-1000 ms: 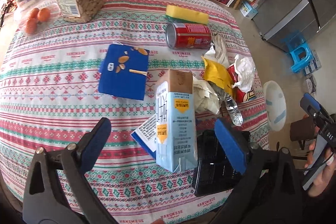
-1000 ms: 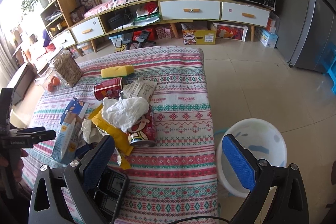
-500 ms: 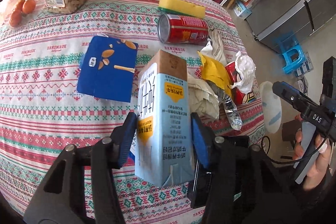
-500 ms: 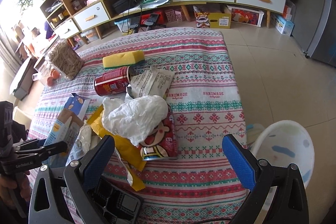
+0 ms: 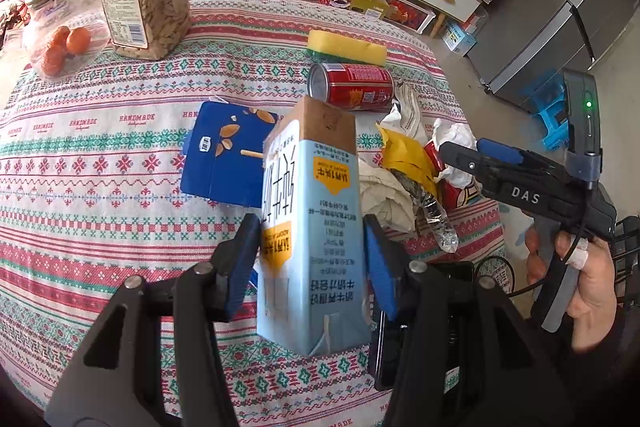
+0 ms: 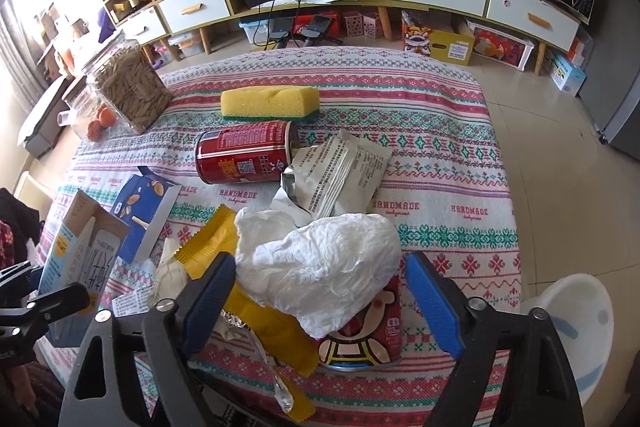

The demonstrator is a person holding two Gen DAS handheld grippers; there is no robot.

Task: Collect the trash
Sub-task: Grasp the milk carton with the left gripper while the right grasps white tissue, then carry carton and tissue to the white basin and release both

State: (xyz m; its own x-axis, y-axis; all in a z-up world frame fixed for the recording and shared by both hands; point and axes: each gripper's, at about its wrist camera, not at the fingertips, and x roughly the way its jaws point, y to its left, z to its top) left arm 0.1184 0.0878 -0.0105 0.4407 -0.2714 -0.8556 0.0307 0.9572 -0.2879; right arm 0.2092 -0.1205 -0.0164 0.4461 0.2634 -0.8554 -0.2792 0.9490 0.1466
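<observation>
Left hand-held gripper point(image 5: 312, 267) clamps light-blue milk carton point(image 5: 310, 227); right hand-held gripper point(image 6: 320, 299), jaws just narrowing, straddles crumpled white plastic point(image 6: 320, 267), not yet pinching.

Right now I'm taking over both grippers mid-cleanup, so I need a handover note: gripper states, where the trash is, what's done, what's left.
Left gripper: shut on the light blue milk carton, tilted above the tablecloth.
Right gripper: open, jaws just been closing, straddling the white crumpled bag on the red snack can; not pressing yet.
Still on the table: red can, blue box, yellow wrapper, silver wrapper.
White bin stands on the floor at the right.
Done: carton gripped. Left: bin it, then the rest.
</observation>
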